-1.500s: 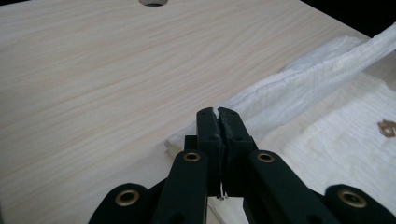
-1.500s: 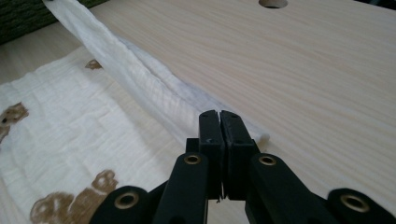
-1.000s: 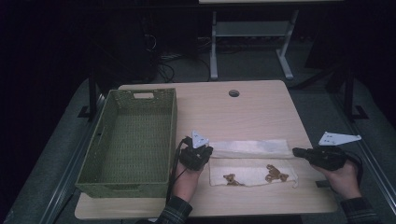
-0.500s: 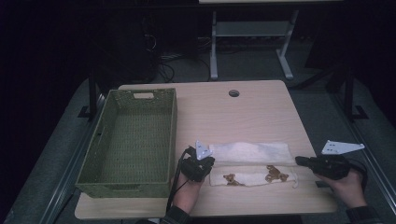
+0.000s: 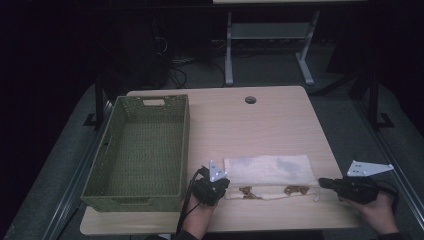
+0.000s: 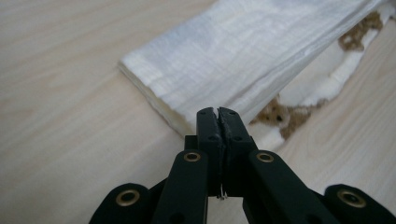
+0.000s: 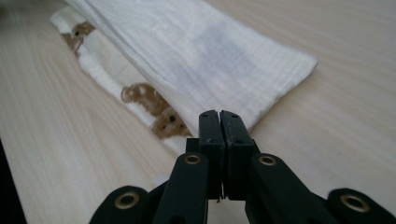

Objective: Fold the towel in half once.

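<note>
Folded cloth, grippers pinching both corners

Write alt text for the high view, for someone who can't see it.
A folded white cloth with brown bear prints lies on a light wooden table, with a shut black left gripper at one end and a shut black right gripper at the other. An empty green woven basket sits left.
</note>
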{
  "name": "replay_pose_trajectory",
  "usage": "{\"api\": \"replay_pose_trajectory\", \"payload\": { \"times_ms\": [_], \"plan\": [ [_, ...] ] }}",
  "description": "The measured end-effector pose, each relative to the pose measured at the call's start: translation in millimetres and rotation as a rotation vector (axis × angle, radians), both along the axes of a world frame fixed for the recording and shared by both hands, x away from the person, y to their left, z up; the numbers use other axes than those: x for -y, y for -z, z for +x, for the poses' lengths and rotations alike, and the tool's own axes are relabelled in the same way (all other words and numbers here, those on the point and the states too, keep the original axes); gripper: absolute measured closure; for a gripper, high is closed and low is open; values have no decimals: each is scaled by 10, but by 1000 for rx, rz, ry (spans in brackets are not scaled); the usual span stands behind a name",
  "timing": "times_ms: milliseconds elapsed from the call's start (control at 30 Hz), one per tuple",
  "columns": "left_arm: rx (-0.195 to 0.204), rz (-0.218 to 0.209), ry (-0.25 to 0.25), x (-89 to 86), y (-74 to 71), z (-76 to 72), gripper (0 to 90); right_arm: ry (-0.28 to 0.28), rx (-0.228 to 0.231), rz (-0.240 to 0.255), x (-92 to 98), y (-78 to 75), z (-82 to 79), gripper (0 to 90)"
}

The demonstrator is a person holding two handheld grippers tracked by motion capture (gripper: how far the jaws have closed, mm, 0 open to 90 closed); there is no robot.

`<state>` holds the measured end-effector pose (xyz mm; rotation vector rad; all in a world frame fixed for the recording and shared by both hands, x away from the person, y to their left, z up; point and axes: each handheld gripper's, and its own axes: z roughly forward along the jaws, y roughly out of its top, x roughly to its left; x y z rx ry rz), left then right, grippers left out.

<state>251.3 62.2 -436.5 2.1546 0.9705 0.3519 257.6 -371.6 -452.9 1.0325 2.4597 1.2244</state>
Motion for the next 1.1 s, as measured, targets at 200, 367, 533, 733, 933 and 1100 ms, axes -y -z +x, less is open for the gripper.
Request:
{"api": "replay_pose_trajectory", "payload": {
  "times_ms": [200,367,533,733,933,1100],
  "plan": [
    [-63,46,38,6,113,0,881,-16,-50,-35,-44,92,-17,881],
    [-105,57,52,22,172,5,873,-24,-80,-48,-61,134,-5,869],
    [-74,1,48,14,86,13,685,-31,-64,2,-6,63,14,695],
    [-33,-5,48,49,-15,153,589,-5,-24,14,-28,-43,128,682],
    [4,-24,5,83,-62,419,576,7,8,-5,-110,-77,345,692],
    [20,-21,-15,155,-47,656,576,23,26,-18,-177,-77,601,708]
  ]
}}
